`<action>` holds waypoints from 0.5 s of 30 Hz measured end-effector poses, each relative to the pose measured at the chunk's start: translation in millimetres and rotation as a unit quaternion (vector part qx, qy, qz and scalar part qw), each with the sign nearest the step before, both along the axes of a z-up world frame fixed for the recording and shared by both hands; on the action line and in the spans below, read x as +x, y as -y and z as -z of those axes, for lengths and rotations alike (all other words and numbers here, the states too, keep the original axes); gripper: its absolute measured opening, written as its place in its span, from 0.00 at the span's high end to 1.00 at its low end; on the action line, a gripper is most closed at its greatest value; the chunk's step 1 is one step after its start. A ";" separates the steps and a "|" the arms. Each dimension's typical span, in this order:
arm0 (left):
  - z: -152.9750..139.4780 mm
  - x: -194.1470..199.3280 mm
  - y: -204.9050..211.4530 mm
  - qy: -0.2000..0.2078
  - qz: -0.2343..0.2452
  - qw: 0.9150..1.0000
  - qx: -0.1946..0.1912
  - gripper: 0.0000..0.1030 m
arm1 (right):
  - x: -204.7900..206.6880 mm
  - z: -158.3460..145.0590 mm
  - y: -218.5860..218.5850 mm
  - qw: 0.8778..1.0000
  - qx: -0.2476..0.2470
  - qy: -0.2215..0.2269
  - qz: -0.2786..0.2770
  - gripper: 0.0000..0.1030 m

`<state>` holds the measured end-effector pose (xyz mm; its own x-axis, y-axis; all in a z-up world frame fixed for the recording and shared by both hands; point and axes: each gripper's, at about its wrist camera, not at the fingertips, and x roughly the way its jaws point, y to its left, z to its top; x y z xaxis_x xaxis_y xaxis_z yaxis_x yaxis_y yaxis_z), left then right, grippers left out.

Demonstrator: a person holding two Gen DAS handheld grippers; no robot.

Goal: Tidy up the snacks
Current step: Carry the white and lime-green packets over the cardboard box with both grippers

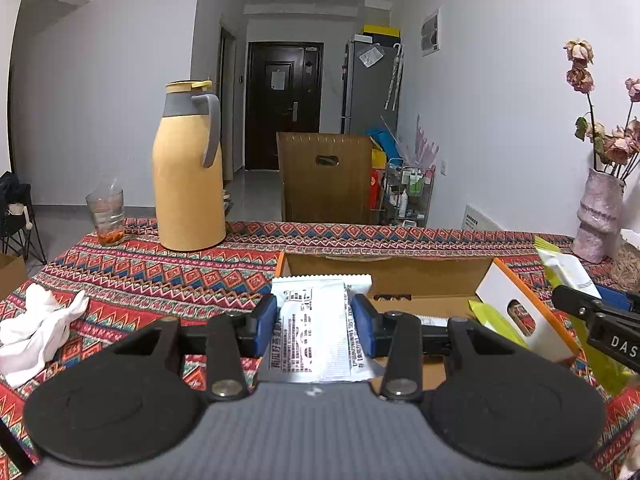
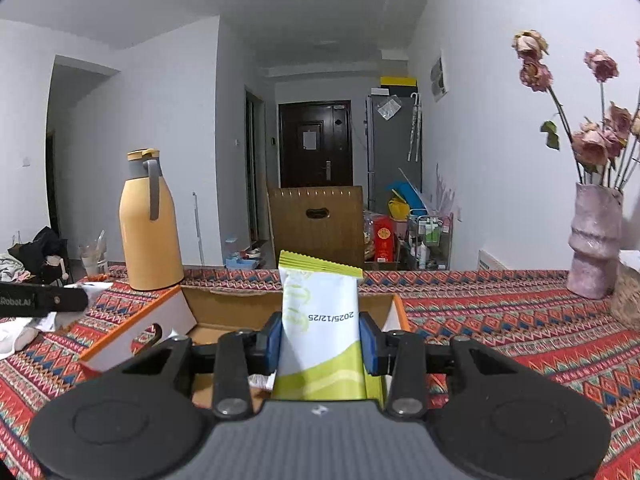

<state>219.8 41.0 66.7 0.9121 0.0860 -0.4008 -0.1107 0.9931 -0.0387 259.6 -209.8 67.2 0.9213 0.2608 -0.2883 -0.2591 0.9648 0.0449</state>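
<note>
My left gripper [image 1: 314, 314] is shut on a white snack packet [image 1: 316, 328] with black print, held just in front of an open cardboard box [image 1: 384, 276] with orange-edged white flaps. My right gripper [image 2: 320, 338] is shut on a white and green snack packet [image 2: 320, 320], held upright over the same box [image 2: 224, 308]. In the left wrist view that green packet [image 1: 568, 276] and the right gripper's finger show at the right edge. Another green packet [image 1: 492, 316] lies inside the box. The left gripper's finger shows at the left edge of the right wrist view.
A yellow thermos jug [image 1: 188, 172] and a glass [image 1: 106, 212] stand at the table's far left. A crumpled white cloth [image 1: 36, 328] lies at the left. A pink vase [image 2: 594, 240] with dried roses stands far right. A wooden chair [image 1: 326, 178] is behind the table.
</note>
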 end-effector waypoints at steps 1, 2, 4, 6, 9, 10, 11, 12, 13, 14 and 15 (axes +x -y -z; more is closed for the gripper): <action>-0.9 4.8 1.0 0.000 -0.001 1.000 0.000 0.59 | 4.2 -0.3 -2.0 1.000 0.000 0.000 -0.001 0.63; -1.7 10.1 1.8 0.001 -0.003 1.000 -0.001 0.59 | 8.4 -0.5 -3.8 1.000 0.000 -0.001 -0.002 0.63; -2.5 19.4 3.5 0.000 -0.005 1.000 -0.002 0.59 | 18.3 -0.7 -8.1 1.000 0.000 -0.003 -0.003 0.63; -2.3 28.6 5.3 0.001 -0.007 1.000 -0.003 0.59 | 28.3 -0.6 -10.9 1.000 0.004 -0.006 -0.003 0.63; 0.2 43.6 6.8 0.002 -0.013 1.000 -0.004 0.59 | 43.9 3.1 -14.3 1.000 0.012 -0.012 0.002 0.63; 1.6 48.2 6.6 0.001 -0.015 1.000 -0.007 0.59 | 48.1 5.3 -14.5 1.000 0.015 -0.014 0.005 0.63; 4.3 52.7 6.4 0.001 -0.017 1.000 -0.010 0.59 | 51.6 7.5 -15.1 1.000 0.017 -0.016 0.007 0.63; 7.3 55.7 5.5 0.001 -0.020 1.000 -0.013 0.59 | 54.7 10.9 -15.2 1.000 0.019 -0.017 0.009 0.63; 11.1 58.6 4.9 0.001 -0.021 1.000 -0.014 0.59 | 57.5 13.7 -14.9 1.000 0.020 -0.018 0.009 0.63; 14.3 60.6 3.6 0.001 -0.021 1.000 -0.016 0.59 | 59.2 17.3 -14.6 1.000 0.020 -0.021 0.009 0.63; 18.9 63.0 2.6 -0.002 -0.019 1.000 -0.017 0.59 | 61.4 20.6 -13.9 0.999 0.021 -0.026 0.008 0.63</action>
<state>282.8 38.4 47.9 0.9072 0.1069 -0.4069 -0.1484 0.9863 -0.0717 321.0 -195.9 46.6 0.9100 0.2583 -0.3242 -0.2391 0.9660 0.0987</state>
